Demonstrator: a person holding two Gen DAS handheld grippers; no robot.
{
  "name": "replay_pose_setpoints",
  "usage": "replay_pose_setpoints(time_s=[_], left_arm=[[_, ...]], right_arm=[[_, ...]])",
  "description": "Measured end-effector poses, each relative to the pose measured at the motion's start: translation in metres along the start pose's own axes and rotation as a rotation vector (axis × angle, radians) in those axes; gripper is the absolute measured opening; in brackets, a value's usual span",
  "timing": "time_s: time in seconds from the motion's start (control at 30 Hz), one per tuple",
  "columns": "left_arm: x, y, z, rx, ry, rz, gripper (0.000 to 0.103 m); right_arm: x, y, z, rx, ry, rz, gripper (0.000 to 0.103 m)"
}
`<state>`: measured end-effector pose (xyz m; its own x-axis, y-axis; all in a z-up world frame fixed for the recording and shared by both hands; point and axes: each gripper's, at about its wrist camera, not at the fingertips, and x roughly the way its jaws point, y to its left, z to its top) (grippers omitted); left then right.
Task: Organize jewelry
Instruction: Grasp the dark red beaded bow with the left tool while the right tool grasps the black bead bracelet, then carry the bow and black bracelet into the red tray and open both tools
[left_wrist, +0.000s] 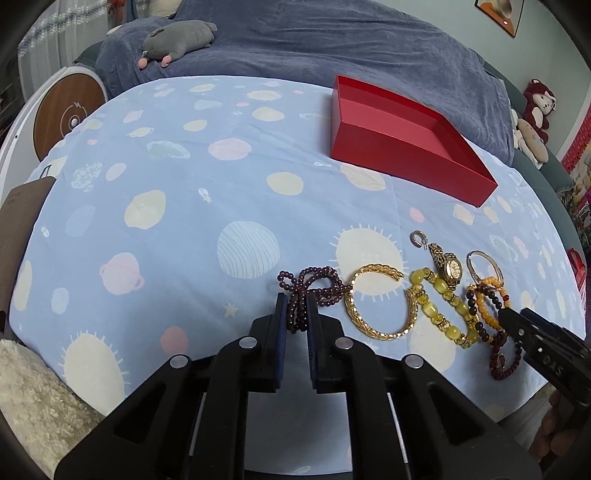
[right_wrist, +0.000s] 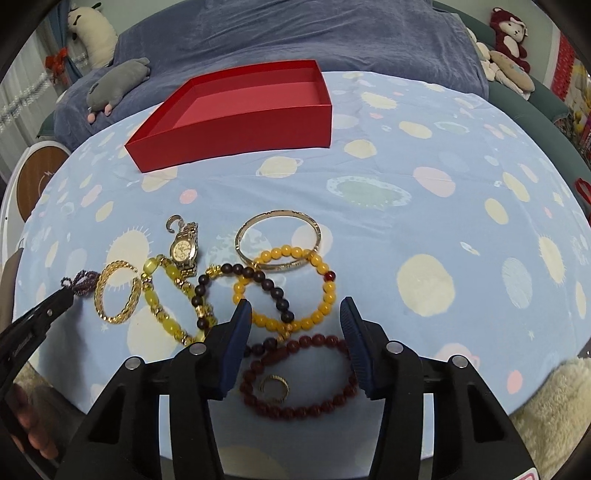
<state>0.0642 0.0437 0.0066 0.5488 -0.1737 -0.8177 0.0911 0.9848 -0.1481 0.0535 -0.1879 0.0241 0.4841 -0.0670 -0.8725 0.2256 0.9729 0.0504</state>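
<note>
My left gripper (left_wrist: 297, 308) is shut on a purple bead bracelet (left_wrist: 317, 280) at the left end of a row of jewelry on the blue planet-print cloth. Beside it lie a gold chain bracelet (left_wrist: 354, 314), a yellow bead bracelet (left_wrist: 436, 306) and a gold watch (right_wrist: 183, 251). My right gripper (right_wrist: 295, 306) stands open low over the right end. An orange bead bracelet (right_wrist: 328, 295), a dark bead bracelet (right_wrist: 273, 291) and a red bead bracelet (right_wrist: 306, 410) lie between its fingers. A gold ring (right_wrist: 274, 387) rests inside the red one. An open red box (right_wrist: 236, 125) stands behind.
A thin metal bangle (right_wrist: 317, 229) and a small silver hoop (right_wrist: 173, 223) lie behind the beads. A grey plush toy (left_wrist: 177, 40) lies on the blue blanket (left_wrist: 332, 40) beyond. Fuzzy white fabric (left_wrist: 33, 398) borders the cloth's near edge. A round wooden disc (left_wrist: 66, 110) stands at the left.
</note>
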Motion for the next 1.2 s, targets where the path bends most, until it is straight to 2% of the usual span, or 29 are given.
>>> replay_pose_setpoints(time_s=[0.17,0.2,0.33,0.67,0.87,0.9,0.93,0.97,1.0,1.03,1.1,1.2], left_arm=[[-0.002,0.002,0.001,-0.015,-0.006,-0.013,0.010],[-0.003,0.002,0.001,-0.015,-0.005,-0.015,0.010],[-0.005,0.000,0.000,-0.012,-0.007,-0.019,0.009],[-0.026,-0.013,-0.002,0.021,-0.031,-0.054,0.004],[-0.019,-0.009,-0.005,0.005,-0.011,-0.031,0.006],[-0.017,-0.007,-0.004,-0.006,-0.011,-0.026,0.009],[-0.014,-0.004,-0.003,-0.022,-0.004,-0.039,0.023],[-0.011,-0.003,-0.002,-0.038,0.004,-0.039,0.044],[-0.010,-0.002,-0.002,-0.050,-0.001,-0.028,0.051],[-0.009,-0.002,-0.001,-0.056,-0.014,-0.024,0.055],[-0.003,-0.005,0.000,-0.031,-0.011,-0.007,0.055],[0.008,-0.009,-0.001,0.007,0.015,0.012,0.051]], right_arm=[[0.011,0.001,0.004,-0.012,0.024,0.019,0.032],[0.014,0.000,0.005,-0.012,0.034,0.032,0.025],[0.014,-0.002,0.004,-0.017,0.035,0.054,0.010],[-0.008,-0.018,-0.003,0.015,0.003,0.093,0.007],[-0.006,-0.030,-0.012,0.039,0.025,0.082,0.007],[-0.006,-0.032,-0.013,0.047,0.028,0.086,0.007],[-0.006,-0.033,-0.013,0.052,0.028,0.088,0.007],[-0.007,-0.033,-0.014,0.054,0.027,0.087,0.007],[-0.007,-0.033,-0.014,0.056,0.027,0.090,0.007],[-0.008,-0.033,-0.014,0.056,0.026,0.091,0.007],[-0.008,-0.033,-0.015,0.059,0.027,0.092,0.007],[-0.008,-0.035,-0.018,0.065,0.030,0.095,0.007]])
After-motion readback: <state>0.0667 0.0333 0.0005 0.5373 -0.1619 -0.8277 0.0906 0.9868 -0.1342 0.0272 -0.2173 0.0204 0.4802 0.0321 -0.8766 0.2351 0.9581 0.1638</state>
